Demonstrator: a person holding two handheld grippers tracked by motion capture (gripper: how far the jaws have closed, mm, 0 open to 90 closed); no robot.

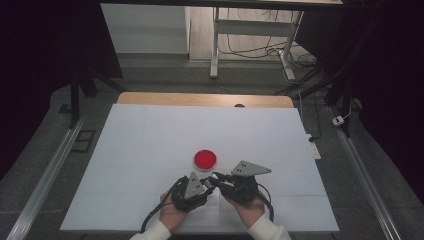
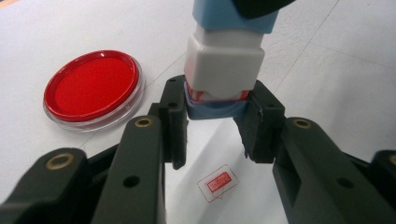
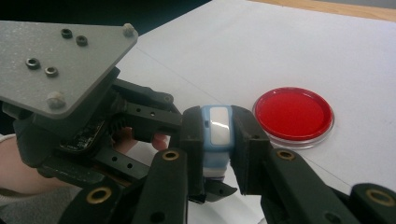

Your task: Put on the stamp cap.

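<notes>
Both grippers sat near the table's [image 1: 150, 130] front edge, jaws meeting over the white sheet. Left gripper [image 2: 215, 122] was closed on the lower blue end of the stamp [image 2: 223, 60], pads pressing it from both sides. Right gripper [image 3: 217, 149] was clamped on the stamp's blue-and-white body higher up, so the stamp hung between the two, off the sheet. In the high view the pair, left [image 1: 206, 186] and right [image 1: 220, 181], nearly touched.

On the sheet just beneath lay a red imprint [image 2: 218, 182], a small framed rectangle.

Farther out, just beyond the grippers, sat the ink pad [image 1: 205, 159], a round red dish, uncovered.

Risks, judged: two grips on one small body. If the hands pull unevenly, the stamp may twist or pop from one set of pads. The left hold is on a narrow band near the base, so a slip there could drop the inked face onto the sheet and smear it. A swing outward could knock the dish
</notes>
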